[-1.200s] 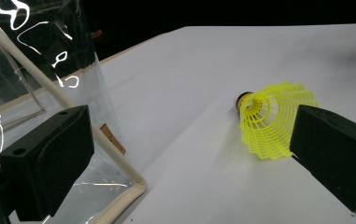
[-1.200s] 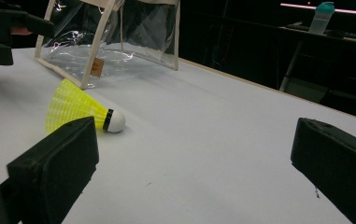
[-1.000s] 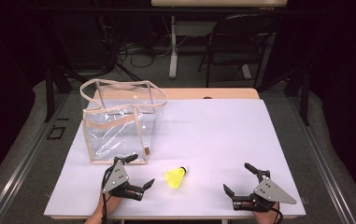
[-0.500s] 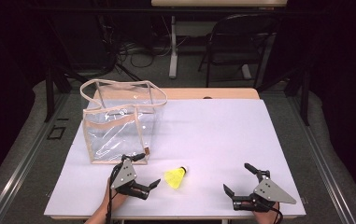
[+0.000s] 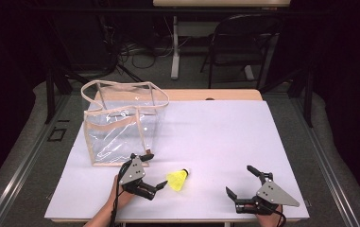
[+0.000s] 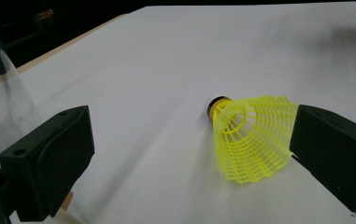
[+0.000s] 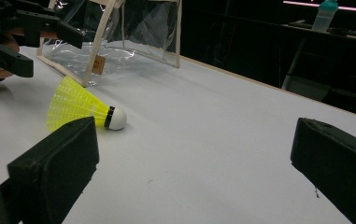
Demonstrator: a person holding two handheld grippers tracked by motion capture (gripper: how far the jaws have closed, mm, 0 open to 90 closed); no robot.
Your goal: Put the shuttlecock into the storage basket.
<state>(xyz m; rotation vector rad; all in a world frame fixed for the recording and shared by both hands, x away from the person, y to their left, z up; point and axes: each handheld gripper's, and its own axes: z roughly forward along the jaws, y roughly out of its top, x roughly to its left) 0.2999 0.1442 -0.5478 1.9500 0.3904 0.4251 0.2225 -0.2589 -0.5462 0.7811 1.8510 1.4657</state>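
At the far left stands the clear bag [image 5: 121,124] with its mouth up, ready to receive things. The left gripper [image 5: 152,171], jaws wide, is just beside the yellow shuttlecock [image 5: 178,179] lying near the table's front edge. The right gripper [image 5: 244,182], also wide, waits well apart.

A white worktop [image 5: 225,137] carries the scene, a strip of wood showing at its far edge. A clear bag [image 5: 118,123] with beige trim stands upright at the left rear. A yellow shuttlecock [image 5: 178,179] lies on its side near the front edge.
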